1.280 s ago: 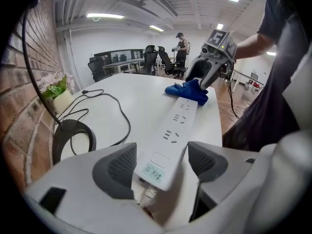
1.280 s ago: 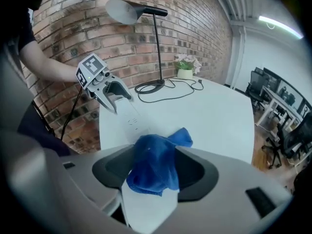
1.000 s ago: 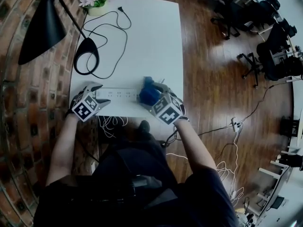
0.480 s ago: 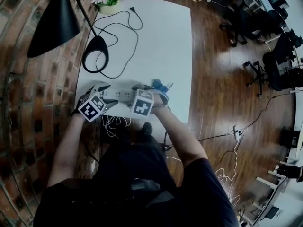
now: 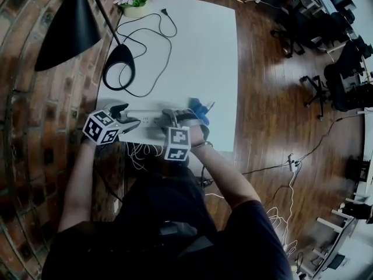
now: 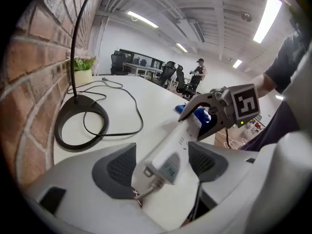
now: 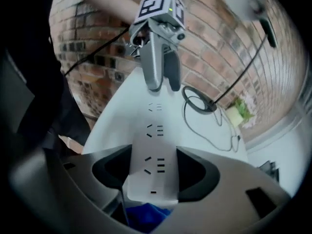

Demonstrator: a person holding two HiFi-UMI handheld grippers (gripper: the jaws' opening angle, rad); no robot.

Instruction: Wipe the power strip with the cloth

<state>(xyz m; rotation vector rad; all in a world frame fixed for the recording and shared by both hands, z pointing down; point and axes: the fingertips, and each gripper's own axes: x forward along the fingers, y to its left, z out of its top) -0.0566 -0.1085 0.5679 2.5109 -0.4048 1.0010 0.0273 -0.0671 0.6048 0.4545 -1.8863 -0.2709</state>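
The power strip lies along the lower edge of the white table, low and left of centre in the head view. I see only its middle there, because tongs cover both ends. My left gripper is pinched narrow on the cord end. My right gripper has just been closing, and its pads now press the strip's sides at the other end. The blue cloth is mostly hidden behind the right tongs, with one bunch showing on the table. Higher up, a lamp base and a looped black cable crowd the table's left, while its upper right is open white surface. The table edge runs just under both grippers.
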